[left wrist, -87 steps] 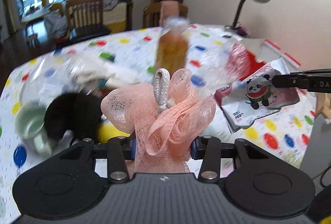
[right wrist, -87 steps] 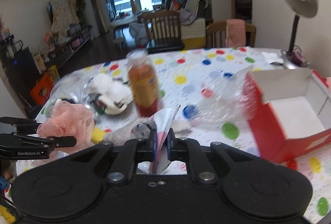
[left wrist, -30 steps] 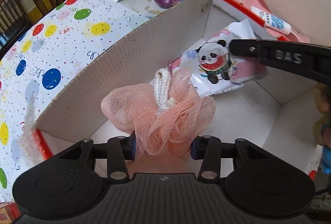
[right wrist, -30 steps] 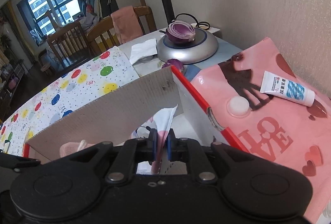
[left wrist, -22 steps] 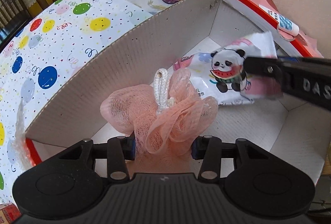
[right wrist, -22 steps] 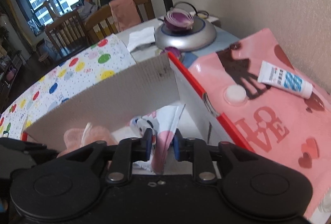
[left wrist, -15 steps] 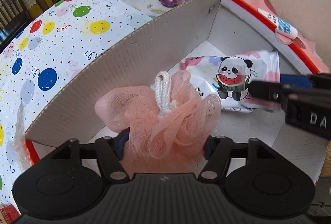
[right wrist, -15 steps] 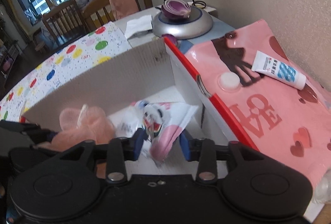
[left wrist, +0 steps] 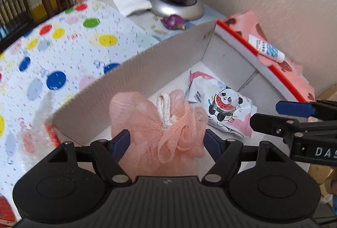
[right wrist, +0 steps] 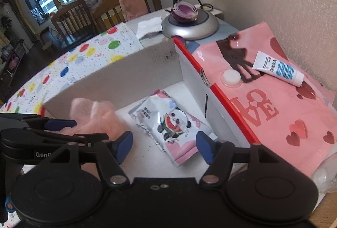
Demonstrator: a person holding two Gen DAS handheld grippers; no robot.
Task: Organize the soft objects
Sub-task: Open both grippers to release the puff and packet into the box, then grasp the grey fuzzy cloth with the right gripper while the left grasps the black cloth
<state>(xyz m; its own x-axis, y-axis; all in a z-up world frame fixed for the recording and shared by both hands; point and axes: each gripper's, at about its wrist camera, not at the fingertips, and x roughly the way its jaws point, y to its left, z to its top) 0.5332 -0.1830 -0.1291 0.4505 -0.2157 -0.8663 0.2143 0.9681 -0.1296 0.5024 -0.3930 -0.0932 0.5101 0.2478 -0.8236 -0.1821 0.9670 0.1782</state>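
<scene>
A pink mesh bath pouf (left wrist: 160,129) with a white cord loop sits inside the white cardboard box (left wrist: 147,67), between the wide-open fingers of my left gripper (left wrist: 167,141); it also shows in the right wrist view (right wrist: 92,116). A panda-print wipes pack (right wrist: 168,120) lies flat on the box floor, also seen in the left wrist view (left wrist: 221,107). My right gripper (right wrist: 164,145) is open and empty just above the pack's near end.
The box has a red rim (right wrist: 219,97). A pink "LOVE" bag (right wrist: 263,105) with a white tube (right wrist: 278,69) lies right of it by the wall. A lamp base with a cut purple onion (right wrist: 185,12) stands behind. The polka-dot tablecloth (left wrist: 63,53) spreads left.
Both grippers have opened. The wipes pack dropped from the right gripper onto the box floor, and the pouf is released from the left gripper's squeeze. Both grippers pulled back slightly.
</scene>
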